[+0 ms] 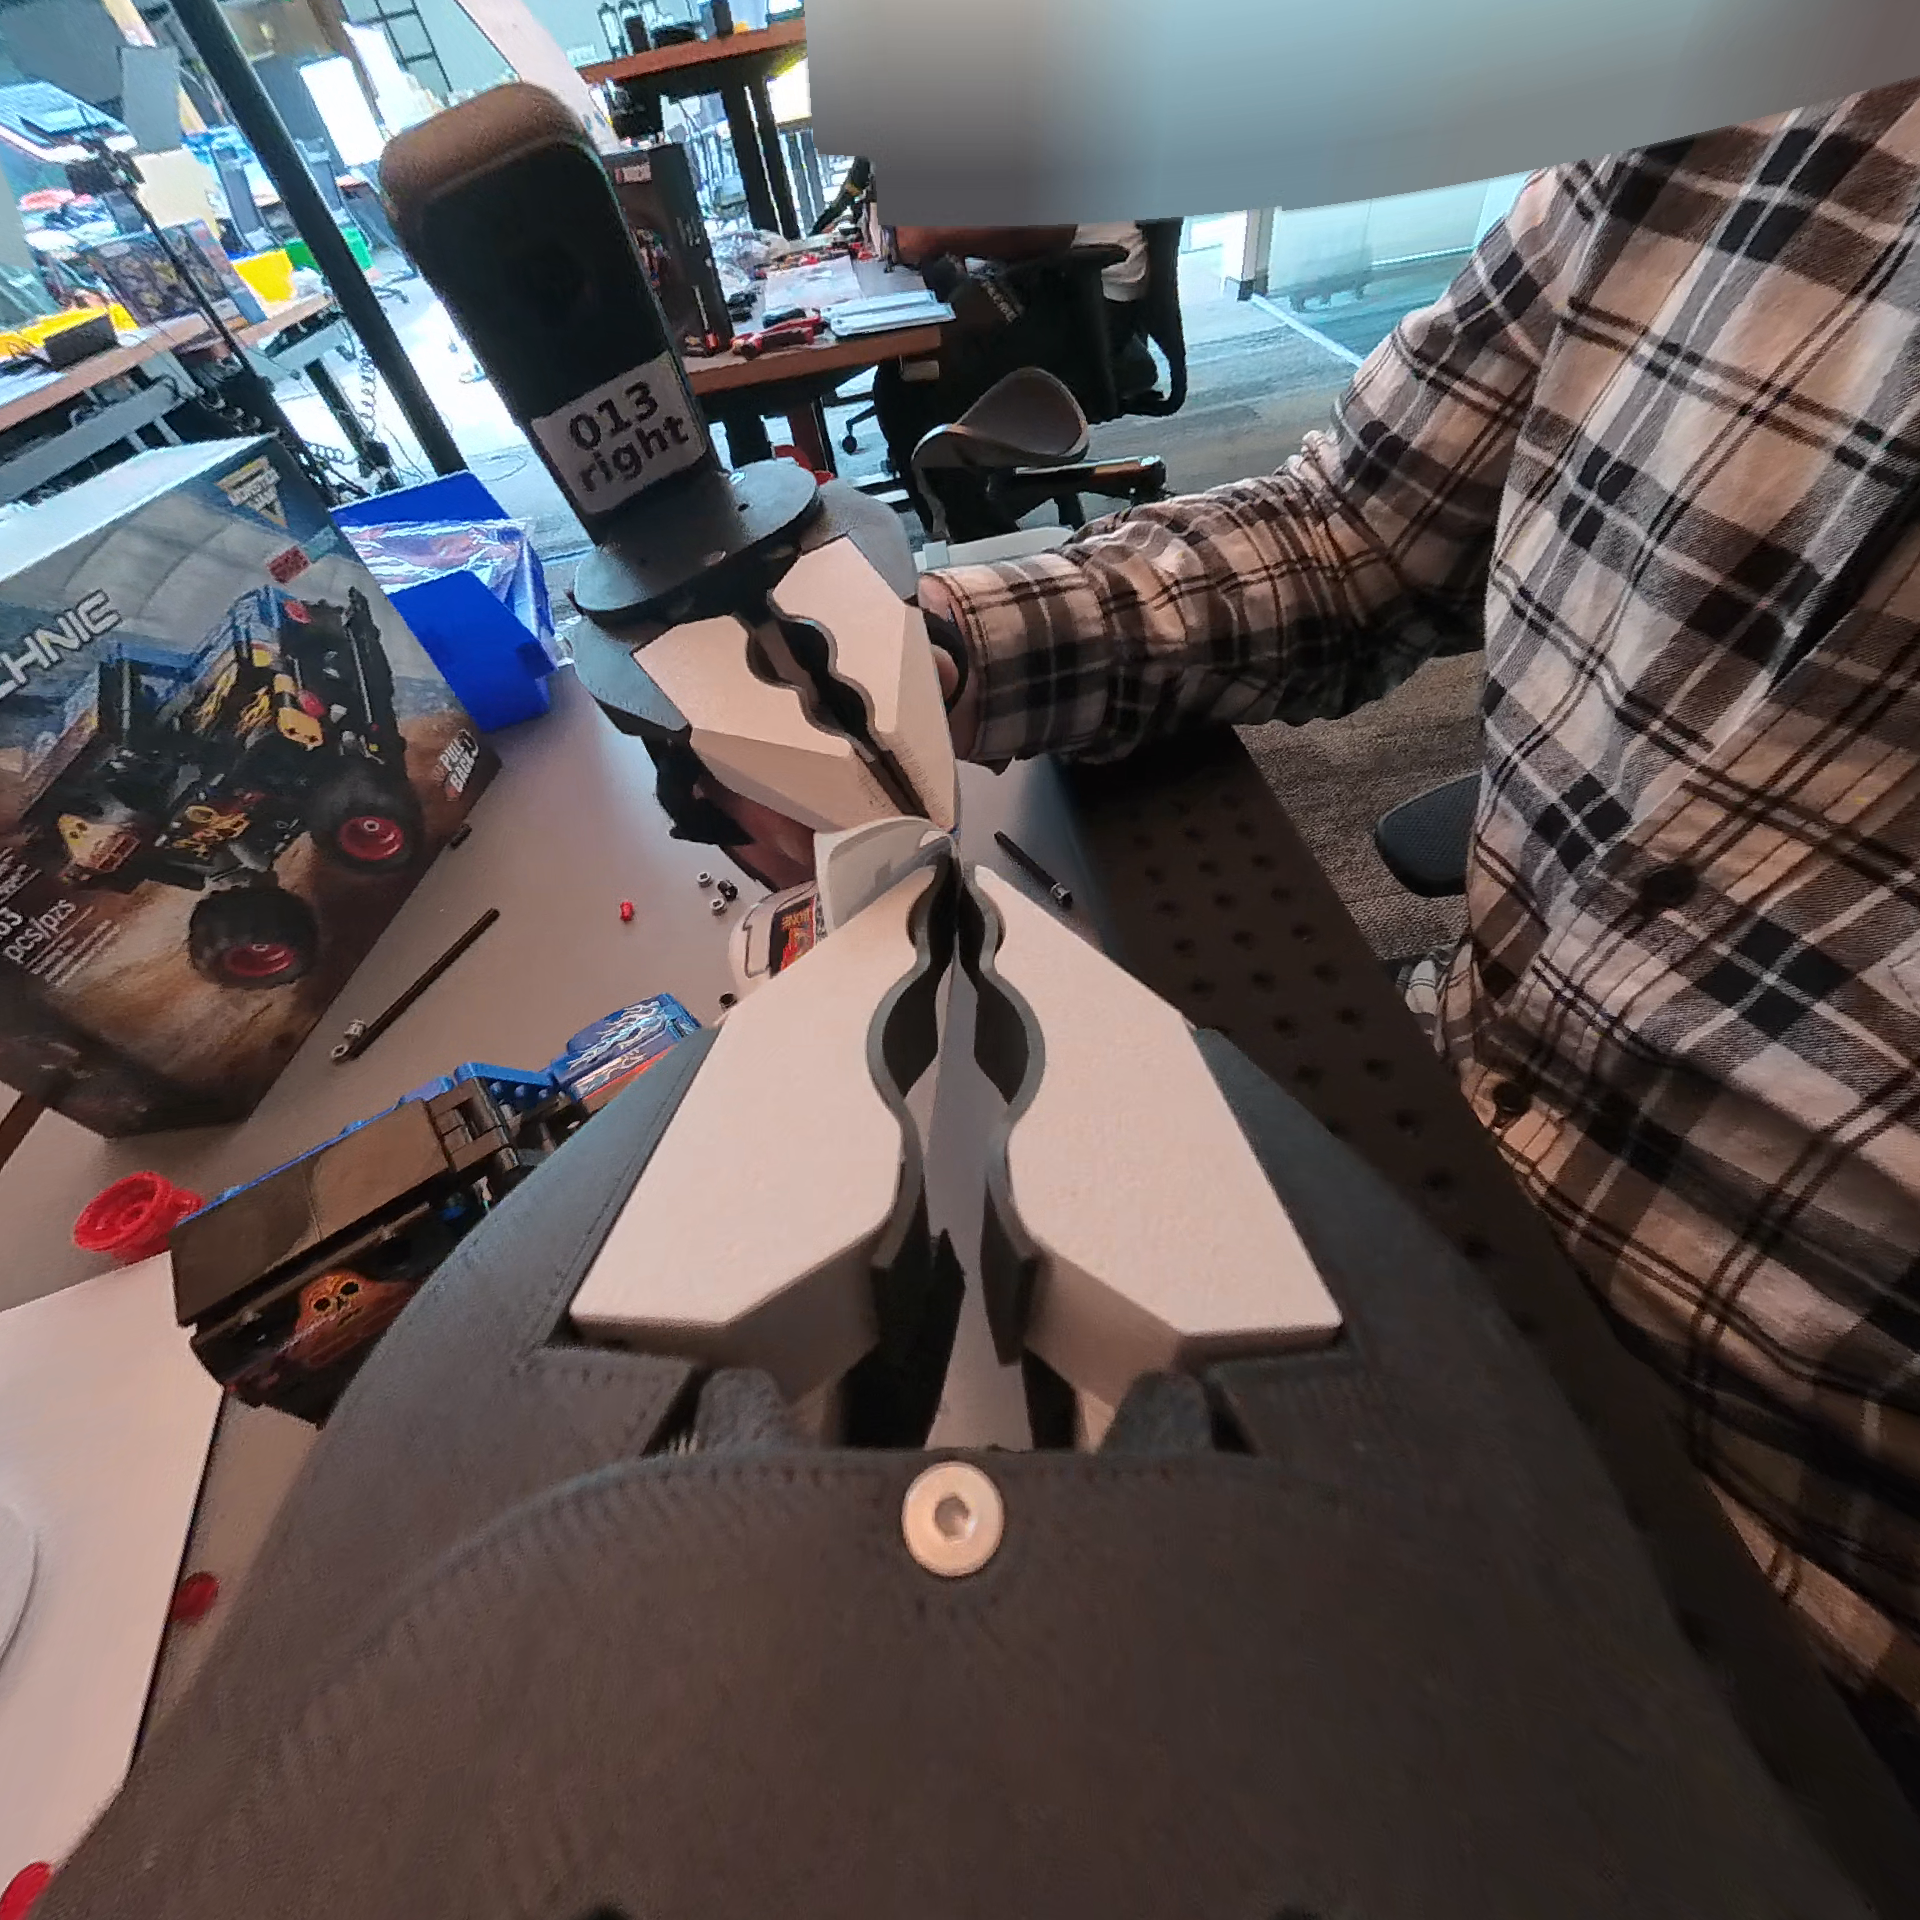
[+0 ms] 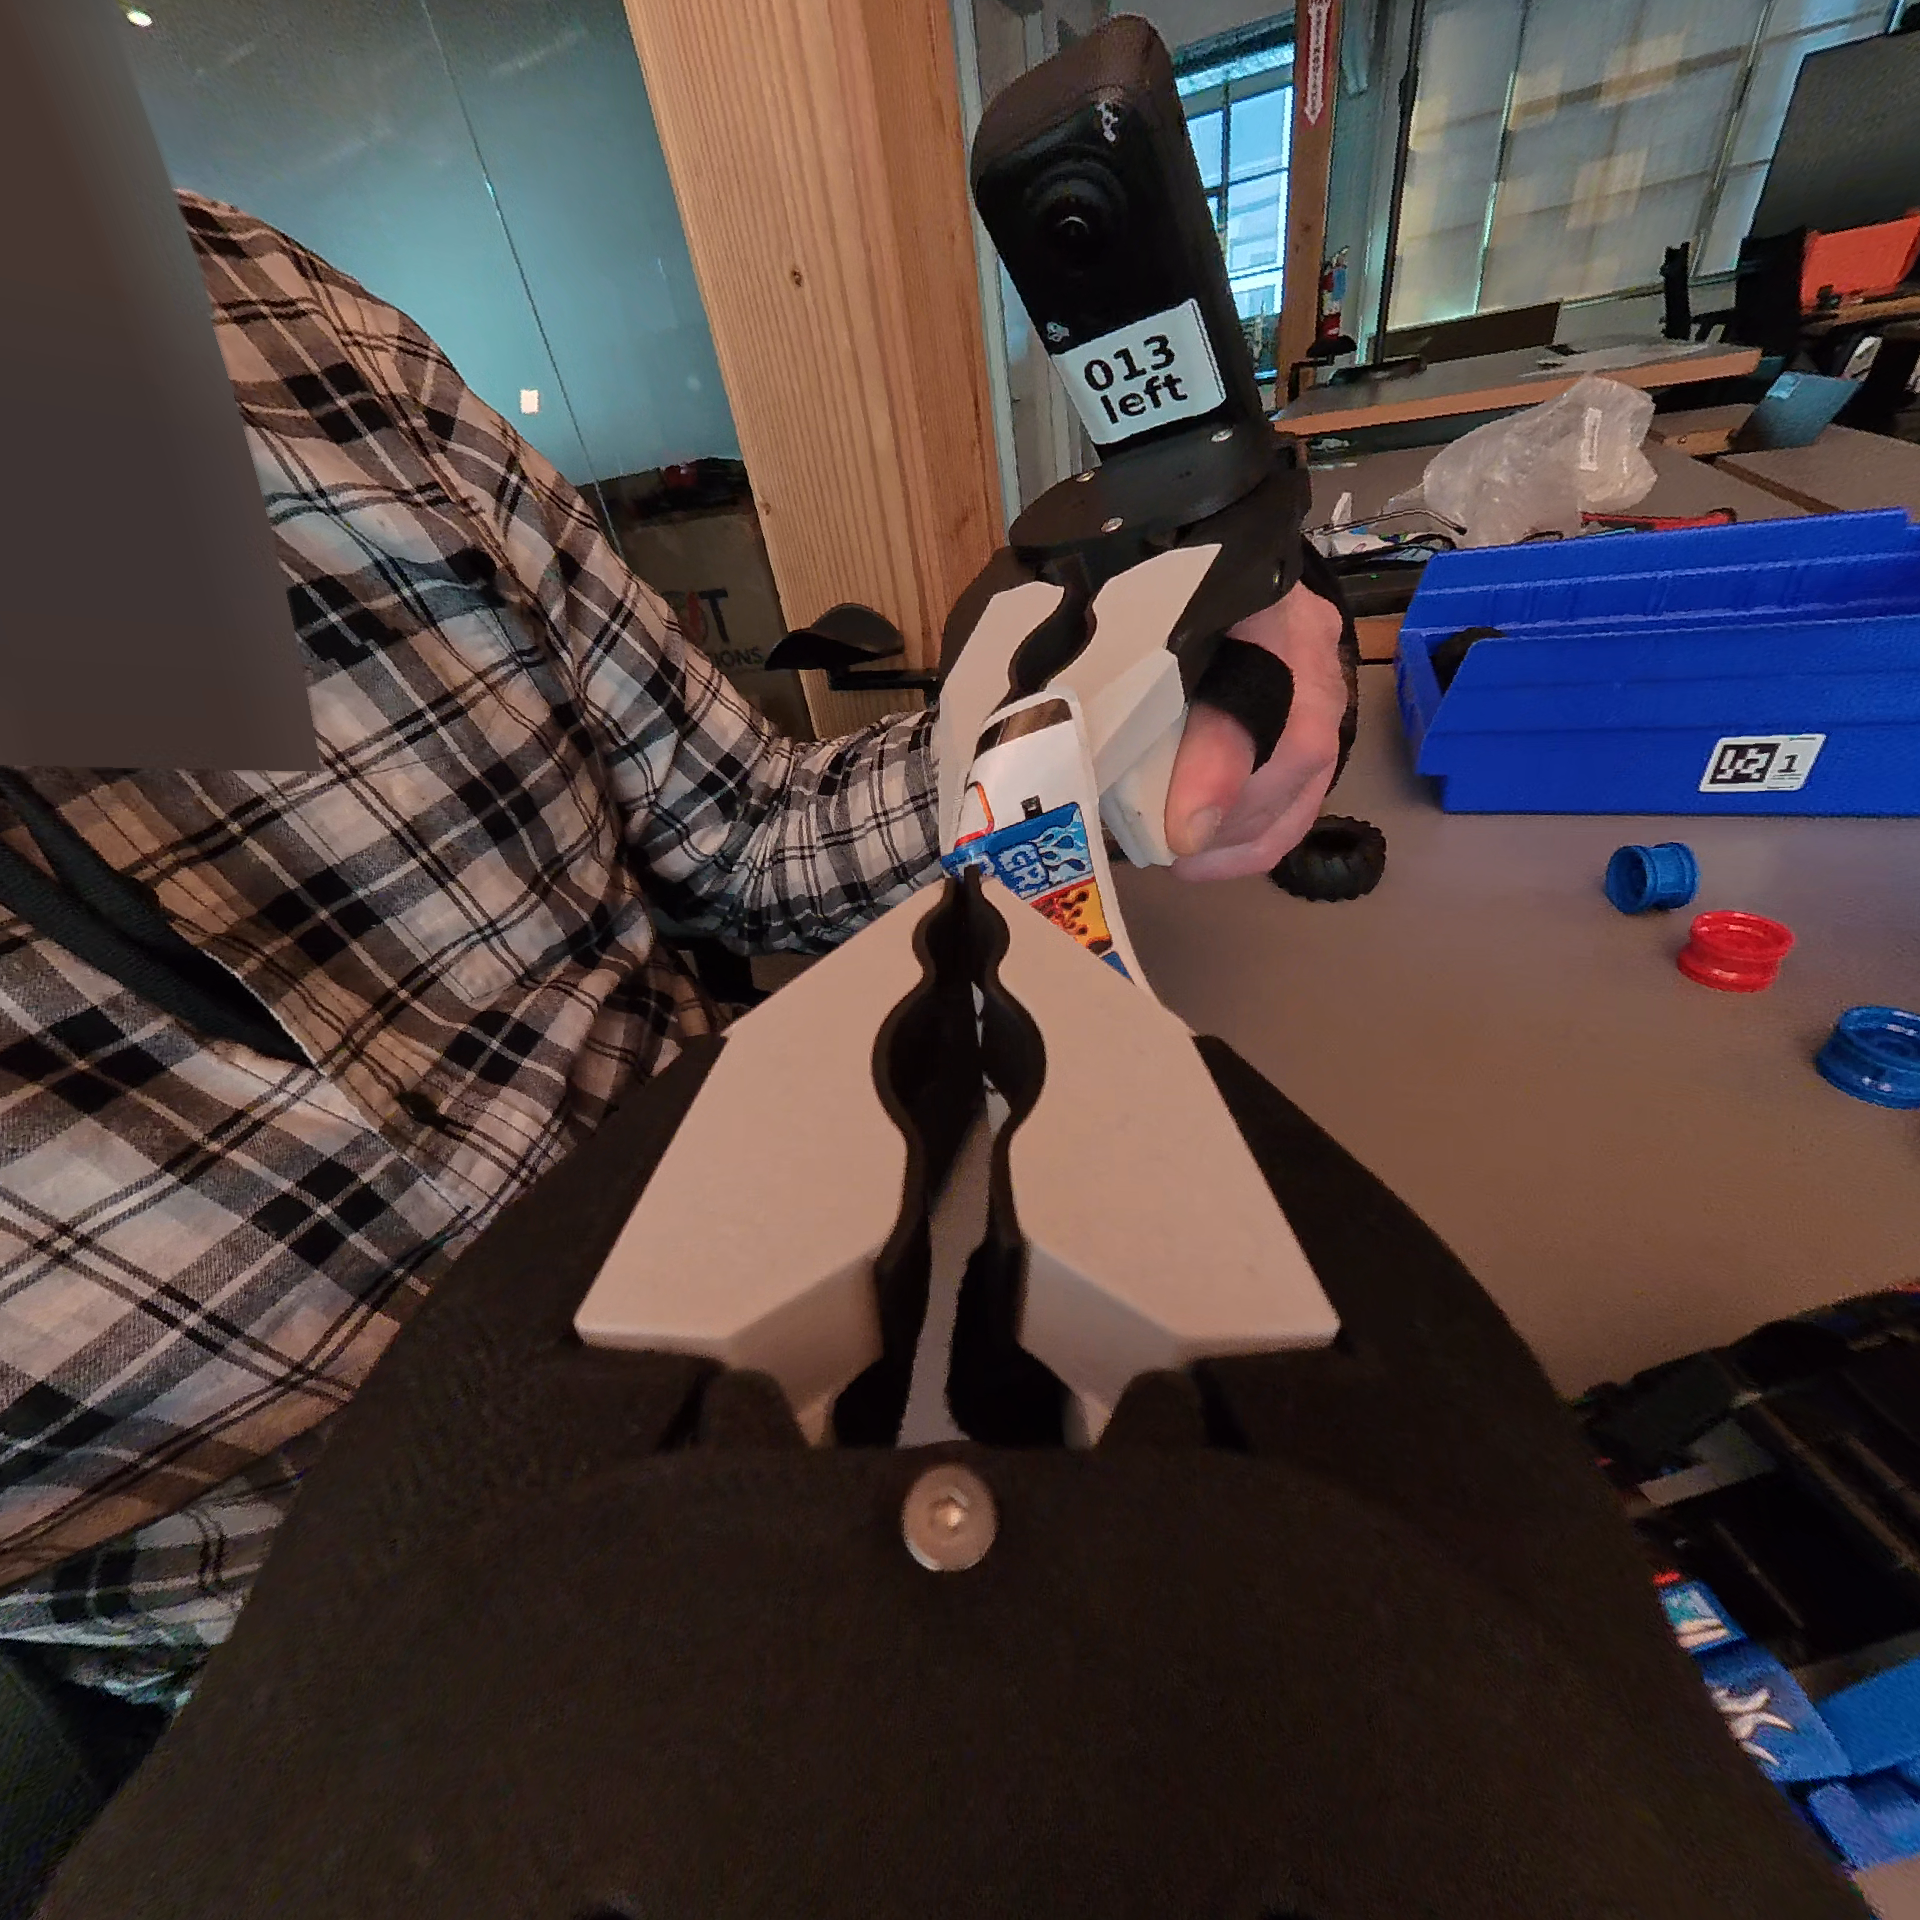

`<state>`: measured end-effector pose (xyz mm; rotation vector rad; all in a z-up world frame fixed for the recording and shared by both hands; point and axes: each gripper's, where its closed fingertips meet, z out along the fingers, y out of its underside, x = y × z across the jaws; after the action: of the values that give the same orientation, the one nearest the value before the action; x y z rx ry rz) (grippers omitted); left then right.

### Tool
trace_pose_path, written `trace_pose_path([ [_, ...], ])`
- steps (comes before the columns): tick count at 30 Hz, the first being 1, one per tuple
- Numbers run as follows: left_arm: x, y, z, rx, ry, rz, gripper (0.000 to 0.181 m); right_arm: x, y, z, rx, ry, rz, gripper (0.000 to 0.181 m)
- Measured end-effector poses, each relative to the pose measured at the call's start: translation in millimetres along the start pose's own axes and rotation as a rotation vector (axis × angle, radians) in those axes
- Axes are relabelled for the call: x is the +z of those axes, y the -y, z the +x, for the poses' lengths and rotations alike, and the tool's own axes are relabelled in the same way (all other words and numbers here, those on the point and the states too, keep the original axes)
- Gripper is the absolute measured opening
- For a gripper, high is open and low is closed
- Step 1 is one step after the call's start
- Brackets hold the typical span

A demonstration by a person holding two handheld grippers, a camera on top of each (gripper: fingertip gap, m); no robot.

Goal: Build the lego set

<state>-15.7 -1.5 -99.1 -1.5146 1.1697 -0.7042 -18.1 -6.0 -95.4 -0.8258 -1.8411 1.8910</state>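
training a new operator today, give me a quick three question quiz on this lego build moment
1. True or false: the left gripper and the right gripper are both pinching the curled white sticker sheet with colourful printed decals.
2. Multiple choice: the small loose wheel hubs on the grey table by the long blue plastic bin are: A) all red, B) two blue and one red, C) all black.
3. Fill in: the printed cardboard set box pictures a monster ____.

Key: 1 true; 2 B; 3 truck.
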Motion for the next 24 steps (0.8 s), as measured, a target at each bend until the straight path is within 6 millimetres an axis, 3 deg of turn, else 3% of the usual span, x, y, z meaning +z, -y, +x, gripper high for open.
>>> trace_pose_path([
  [1, 0, -1, 0, 0.008, 0.007, -0.012, 0.000, 0, -1, 1, 0.004, -0.002, -0.001, 0.000],
  [8, -3, -4, -4, 0.049, 0.058, -0.072, 0.000, 2, 2, 7, 0.041, -0.011, 0.021, 0.000],
  [18, -2, -11, -7, 0.014, 0.059, -0.069, 0.000, 2, -1, 11, -0.051, -0.100, -0.031, 0.000],
  [24, -2, -17, -8, 0.020, 0.075, -0.101, 0.000, -11, 11, 17, -0.011, -0.113, 0.046, 0.000],
])
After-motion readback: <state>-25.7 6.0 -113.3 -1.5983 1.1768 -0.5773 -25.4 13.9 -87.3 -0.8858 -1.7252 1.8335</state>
